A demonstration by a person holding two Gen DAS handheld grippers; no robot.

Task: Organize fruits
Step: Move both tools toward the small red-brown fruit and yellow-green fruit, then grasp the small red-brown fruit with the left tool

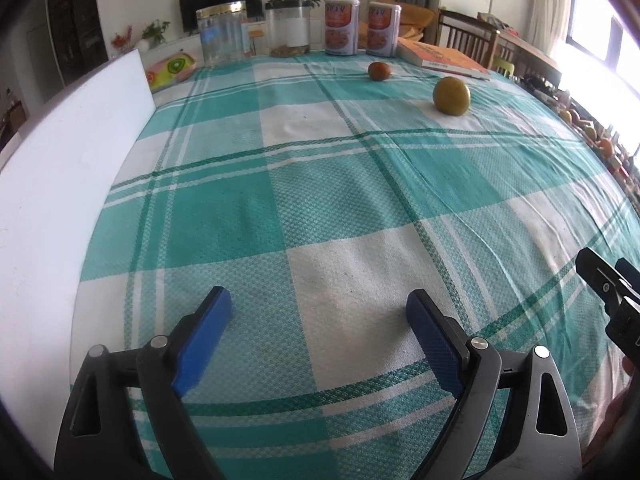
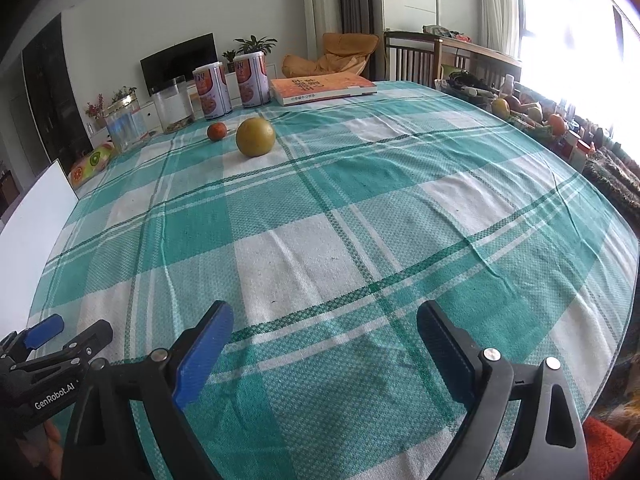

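Note:
A yellow-green round fruit (image 1: 451,95) and a small orange-red fruit (image 1: 379,71) sit on the teal checked tablecloth (image 1: 320,200) at the far side. Both show in the right wrist view, the big one (image 2: 255,137) right of the small one (image 2: 217,131). My left gripper (image 1: 320,300) is open and empty, low over the near cloth. My right gripper (image 2: 324,316) is open and empty, also near the front edge, far from both fruits. Each gripper shows at the edge of the other's view, the right one (image 1: 608,284) and the left one (image 2: 64,332).
Two printed cans (image 1: 362,28), clear jars (image 1: 224,36) and an orange book (image 1: 442,58) stand along the far edge. A white board (image 1: 60,168) stands at the left. A fruit-print pouch (image 1: 170,68) lies far left. A cluttered side shelf with fruit (image 2: 532,116) is at right.

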